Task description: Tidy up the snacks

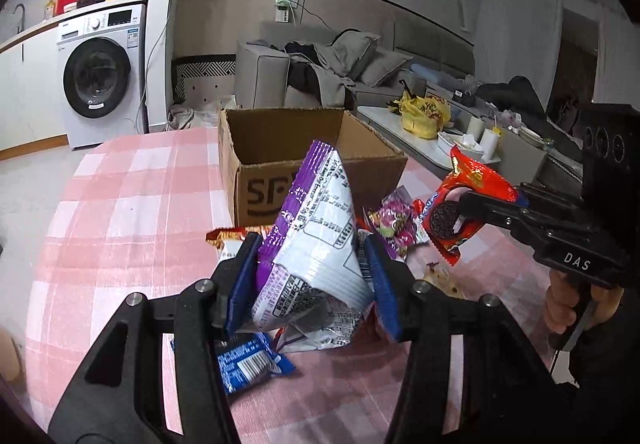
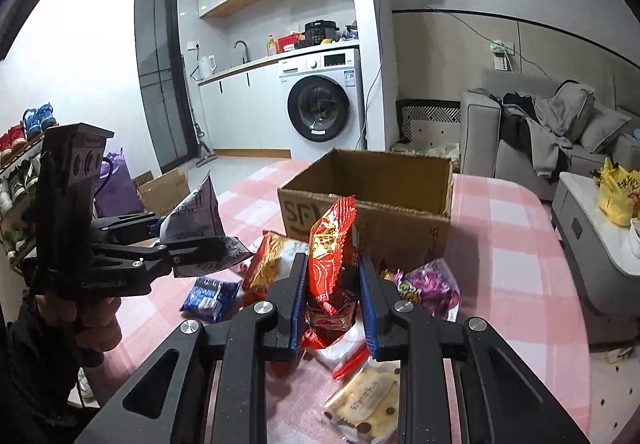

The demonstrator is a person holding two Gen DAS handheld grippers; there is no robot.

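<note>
My left gripper (image 1: pixel 310 276) is shut on a purple and white snack bag (image 1: pixel 316 240), held above the pink checked table (image 1: pixel 132 212); it also shows in the right wrist view (image 2: pixel 196 220). My right gripper (image 2: pixel 334 300) is shut on a red Oreo pack (image 2: pixel 332 264), also seen in the left wrist view (image 1: pixel 460 212), lifted off the table. An open brown cardboard box (image 1: pixel 288 148) stands just behind both grippers and also shows in the right wrist view (image 2: pixel 372 200). The inside of the box is mostly hidden.
Loose snacks lie on the table: a blue pack (image 1: pixel 248 364), a pink-purple candy bag (image 2: pixel 428 284), an orange-red chip bag (image 2: pixel 268 260), a cookie pack (image 2: pixel 368 404). A washing machine (image 2: pixel 320 100), sofa (image 2: pixel 540 132) and a low table (image 1: pixel 420 140) stand beyond.
</note>
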